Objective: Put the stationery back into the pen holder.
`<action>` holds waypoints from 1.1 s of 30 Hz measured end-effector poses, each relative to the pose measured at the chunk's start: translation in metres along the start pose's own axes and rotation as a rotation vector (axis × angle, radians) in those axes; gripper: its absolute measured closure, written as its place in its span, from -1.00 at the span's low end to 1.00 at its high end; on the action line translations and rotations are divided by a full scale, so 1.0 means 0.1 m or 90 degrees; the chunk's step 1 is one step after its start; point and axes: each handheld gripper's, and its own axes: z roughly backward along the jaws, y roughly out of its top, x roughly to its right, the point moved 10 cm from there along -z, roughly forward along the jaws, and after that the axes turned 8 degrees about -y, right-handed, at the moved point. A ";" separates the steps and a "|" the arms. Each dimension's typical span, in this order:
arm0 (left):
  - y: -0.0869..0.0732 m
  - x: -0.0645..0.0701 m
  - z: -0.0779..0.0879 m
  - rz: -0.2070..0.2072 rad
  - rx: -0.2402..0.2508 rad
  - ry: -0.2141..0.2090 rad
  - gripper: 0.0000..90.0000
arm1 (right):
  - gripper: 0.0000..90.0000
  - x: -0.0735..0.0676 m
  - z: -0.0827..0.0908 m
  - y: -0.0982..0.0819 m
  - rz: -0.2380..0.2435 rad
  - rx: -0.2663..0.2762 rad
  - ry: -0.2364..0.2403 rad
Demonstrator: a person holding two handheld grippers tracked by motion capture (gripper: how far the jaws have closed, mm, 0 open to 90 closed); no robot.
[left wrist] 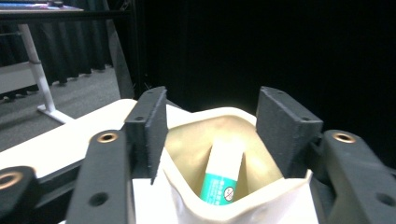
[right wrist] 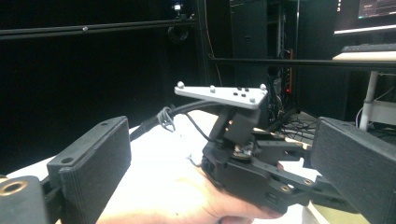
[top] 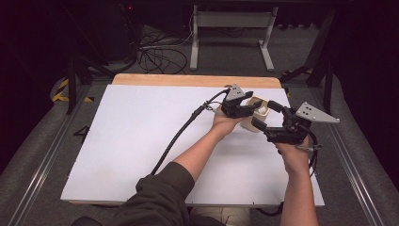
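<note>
Your left gripper (left wrist: 212,140) has its fingers parted astride the cream cup (left wrist: 233,186), pads off its rim; a teal-and-white tube (left wrist: 222,175) stands inside, between them. Your right gripper (top: 268,115) waits just beside the cup, fingers wide open and empty.

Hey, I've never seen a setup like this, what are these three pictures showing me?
A person sits at a white table with a hand-held two-jaw gripper in each hand. The high view looks down from above; the other two come from cameras riding on each gripper.

The left gripper has its jaws on either side of a soft cream cup, whose rim looks dented. Whether the pads press on it is hard to tell. Inside leans a white and teal stick.

The right gripper is open beside the cup, holding nothing. Its camera looks at the left hand.
</note>
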 end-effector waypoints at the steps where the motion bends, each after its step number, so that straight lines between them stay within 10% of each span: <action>1: 0.02 0.00 0.03 -0.002 0.001 -0.001 -0.08 | -0.87 0.00 0.00 0.00 0.001 0.000 -0.001; 33: 0.33 0.09 1.10 -0.032 0.050 0.025 -0.68 | -0.87 -0.12 -0.09 -0.03 0.026 -0.009 0.002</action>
